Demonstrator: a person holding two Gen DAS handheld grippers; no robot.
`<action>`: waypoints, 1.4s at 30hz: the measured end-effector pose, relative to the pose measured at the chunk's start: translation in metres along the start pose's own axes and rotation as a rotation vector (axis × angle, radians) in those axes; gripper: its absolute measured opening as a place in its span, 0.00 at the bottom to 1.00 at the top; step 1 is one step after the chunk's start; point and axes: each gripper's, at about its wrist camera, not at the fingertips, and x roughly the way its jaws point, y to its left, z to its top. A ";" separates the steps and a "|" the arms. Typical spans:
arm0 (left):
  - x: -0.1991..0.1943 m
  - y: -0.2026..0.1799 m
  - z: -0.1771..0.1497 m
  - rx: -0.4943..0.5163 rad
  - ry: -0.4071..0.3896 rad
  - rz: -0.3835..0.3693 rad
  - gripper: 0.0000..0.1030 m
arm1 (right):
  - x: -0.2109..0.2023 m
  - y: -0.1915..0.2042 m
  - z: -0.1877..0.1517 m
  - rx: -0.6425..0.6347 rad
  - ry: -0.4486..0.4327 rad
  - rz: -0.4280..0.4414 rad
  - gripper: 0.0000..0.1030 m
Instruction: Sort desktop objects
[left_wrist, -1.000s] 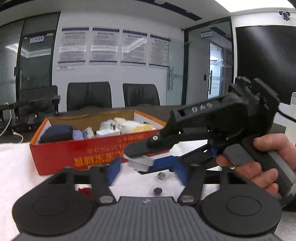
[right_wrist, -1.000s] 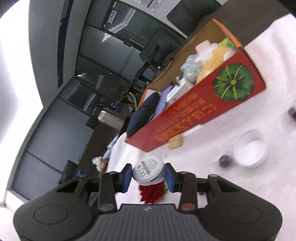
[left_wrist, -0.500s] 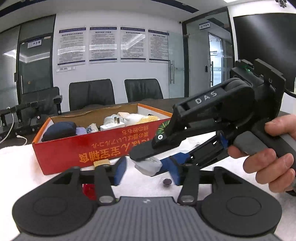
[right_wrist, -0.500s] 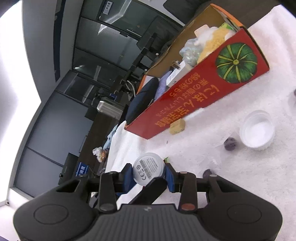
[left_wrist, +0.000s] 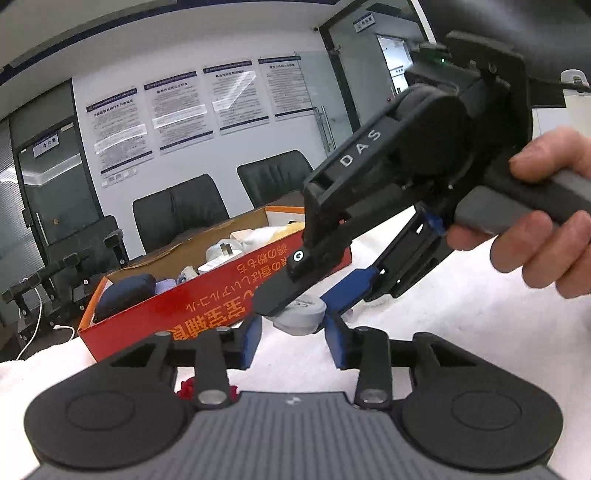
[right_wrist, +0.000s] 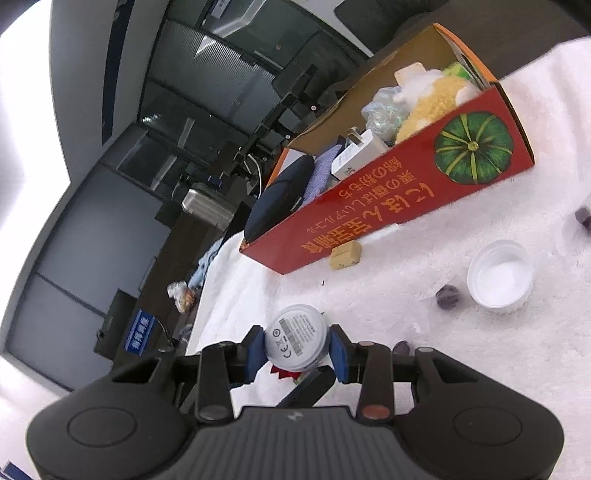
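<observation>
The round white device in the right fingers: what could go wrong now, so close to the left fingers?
1. The right gripper holds the round white device only by its curved rim, so it may slip out.
2. The left gripper stands open around that device; the two tools could collide during a handover.
3. If dropped, it could hit the red decoration on the white cloth instead of reaching the red box.

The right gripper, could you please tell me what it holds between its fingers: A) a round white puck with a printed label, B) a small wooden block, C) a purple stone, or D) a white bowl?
A: the right gripper is closed on the round white puck, its blue fingers pressing both sides.
</observation>
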 end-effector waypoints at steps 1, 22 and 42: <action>0.000 0.000 0.000 0.002 0.004 -0.001 0.35 | 0.000 0.003 -0.001 -0.015 0.004 -0.004 0.36; 0.020 0.032 -0.005 -0.199 0.166 -0.031 0.24 | -0.001 0.040 -0.021 -0.499 -0.140 -0.496 0.36; -0.046 0.014 -0.030 -0.385 0.289 -0.184 0.78 | -0.065 0.045 -0.130 -0.728 0.017 -0.530 0.67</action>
